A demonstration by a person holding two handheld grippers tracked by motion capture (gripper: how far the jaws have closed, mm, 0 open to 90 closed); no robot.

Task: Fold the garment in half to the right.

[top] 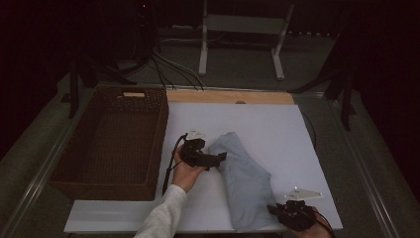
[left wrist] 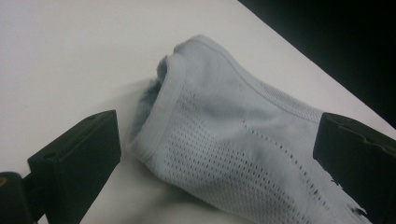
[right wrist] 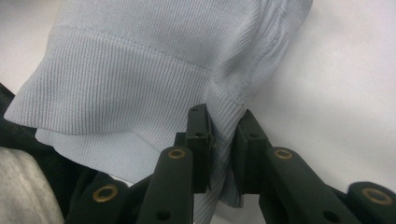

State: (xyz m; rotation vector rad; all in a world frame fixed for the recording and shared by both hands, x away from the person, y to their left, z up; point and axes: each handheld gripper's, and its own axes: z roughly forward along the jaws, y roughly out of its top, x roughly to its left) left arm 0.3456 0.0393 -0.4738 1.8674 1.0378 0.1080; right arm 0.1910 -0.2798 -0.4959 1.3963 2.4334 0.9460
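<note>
The folded pale-blue garment [top: 242, 178] lies at lower centre of the high view on the white board [top: 277, 124], right of the wicker basket [top: 111, 144], its lower hem pinched by the right gripper [right wrist: 223, 140], while the left gripper [top: 218, 157] stands wide open beside its upper end.

The bottom edge of the high view is cutting off the right tongs [top: 296, 214] and the hand under them, and the light-blue garment's [top: 245, 176] near hem is running out there too. In the right gripper view the fabric [right wrist: 154, 60] is passing beyond the top and left edges. In the left gripper view the garment's [left wrist: 233, 144] lower part is leaving the frame. The wicker basket's [top: 106, 184] inside is lying too dark to read.
</note>
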